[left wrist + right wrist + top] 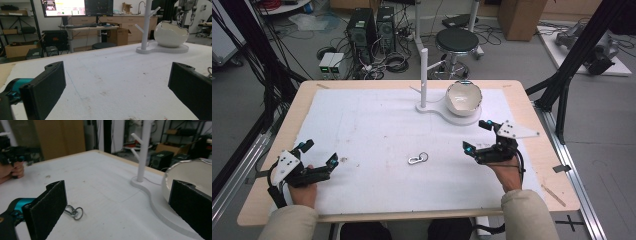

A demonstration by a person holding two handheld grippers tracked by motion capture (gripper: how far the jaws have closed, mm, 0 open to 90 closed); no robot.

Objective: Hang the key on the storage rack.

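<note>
Currently: carabiner clip with key ring (417,159), centre of frame on desk (362,125); likely light, rigid metal, slippery, best pinched across the clip body. Right claw (476,137) spread, nearby; left claw (318,153) spread, lower left.

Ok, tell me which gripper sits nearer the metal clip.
The right gripper: the clip lies closer to its open jaws, and shows beside one jaw in its own view. The left gripper sits farther off.
</note>
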